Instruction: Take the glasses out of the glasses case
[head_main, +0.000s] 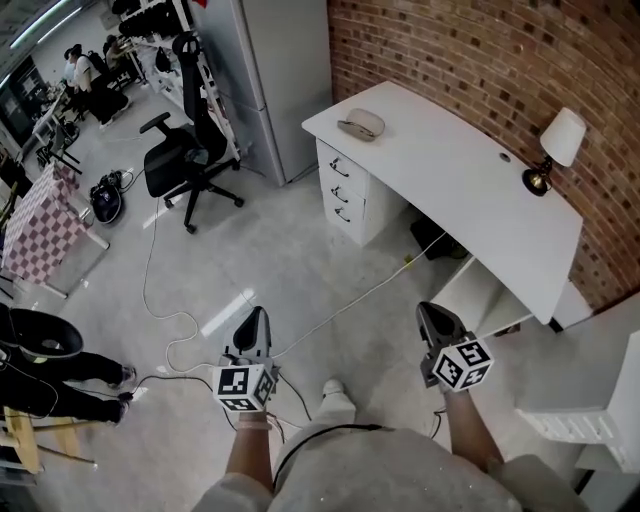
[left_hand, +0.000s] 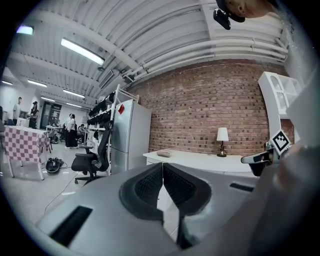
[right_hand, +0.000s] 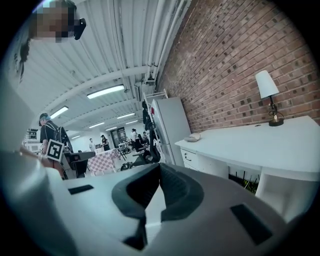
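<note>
A grey glasses case lies closed near the left end of the white desk, far from both grippers. It shows small in the left gripper view and the right gripper view. My left gripper and right gripper hang low over the floor, well short of the desk. Each is shut with nothing between its jaws. No glasses are visible.
A table lamp stands at the desk's right end against the brick wall. White drawers sit under the desk's left end. A black office chair, a grey cabinet and cables on the floor lie to the left.
</note>
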